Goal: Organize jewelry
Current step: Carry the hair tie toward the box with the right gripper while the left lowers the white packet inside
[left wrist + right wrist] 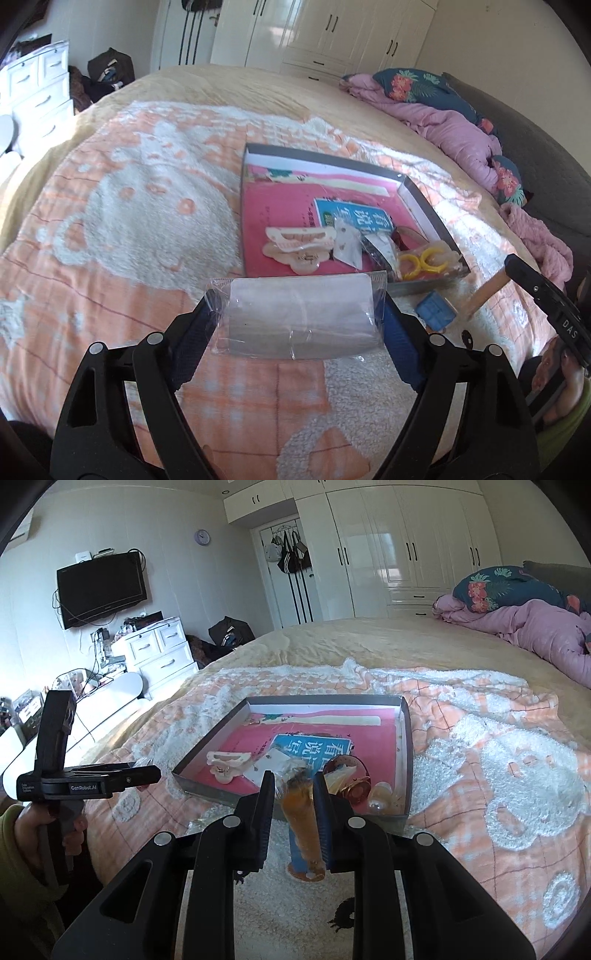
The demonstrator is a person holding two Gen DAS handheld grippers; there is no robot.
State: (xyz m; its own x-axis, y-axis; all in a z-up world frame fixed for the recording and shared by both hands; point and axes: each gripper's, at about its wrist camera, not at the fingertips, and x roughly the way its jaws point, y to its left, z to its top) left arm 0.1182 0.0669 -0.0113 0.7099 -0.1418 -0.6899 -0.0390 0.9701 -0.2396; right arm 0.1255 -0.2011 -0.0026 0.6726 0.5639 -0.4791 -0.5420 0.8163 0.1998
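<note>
My left gripper (297, 306) is shut on a clear plastic packet (299, 332) with a pale card inside, held by its two side edges above the bedspread. My right gripper (293, 777) is shut on an orange piece in a clear sleeve (301, 812), which hangs down between the pads. Just beyond both stands a shallow grey tray (424, 206) (210, 746) lined with a pink book. In it lie a cream hair clip (295, 240) (225, 760), a yellow ring (424, 264), a copper-coloured bangle (356, 782) and small packets. At the left of the right wrist view the left gripper (155, 771) shows side-on.
A small blue block (436, 308) and a tiny black piece (468, 338) lie on the orange and white bedspread near the tray's front edge. Pink bedding and a floral pillow (424, 88) are heaped at the back right. White drawers (162, 650) stand past the bed's left side.
</note>
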